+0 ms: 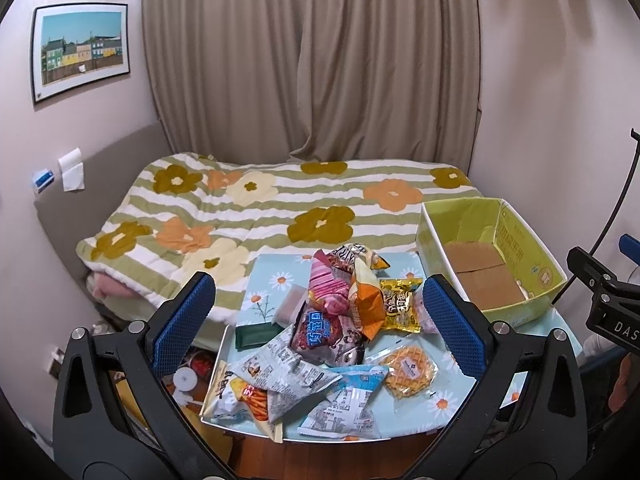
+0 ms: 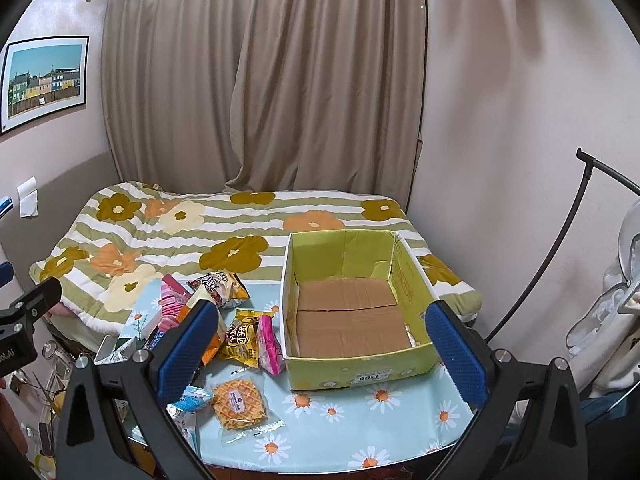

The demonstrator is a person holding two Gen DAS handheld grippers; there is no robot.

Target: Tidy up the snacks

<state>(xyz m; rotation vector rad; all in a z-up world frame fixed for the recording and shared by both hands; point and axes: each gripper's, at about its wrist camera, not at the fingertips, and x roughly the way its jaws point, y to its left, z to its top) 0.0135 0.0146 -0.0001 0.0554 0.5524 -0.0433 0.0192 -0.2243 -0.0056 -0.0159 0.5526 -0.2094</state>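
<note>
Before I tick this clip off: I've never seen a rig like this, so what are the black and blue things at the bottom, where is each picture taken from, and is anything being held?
There is no robot arm. A person holds one handheld gripper in each hand, and a fisheye camera on each looks forward along its two blue-padded fingers.

The left gripper faces a pile of snack packets: a yellow packet, a pink wrapper, a wrapped waffle and white-grey packets. The right gripper faces the green cardboard box; only its brown bottom flaps show inside.

All of this sits on a table with a daisy-print cloth, beside a bed with a flowered blanket.

Both grippers are open with nothing between the fingers, so nothing is held.
</note>
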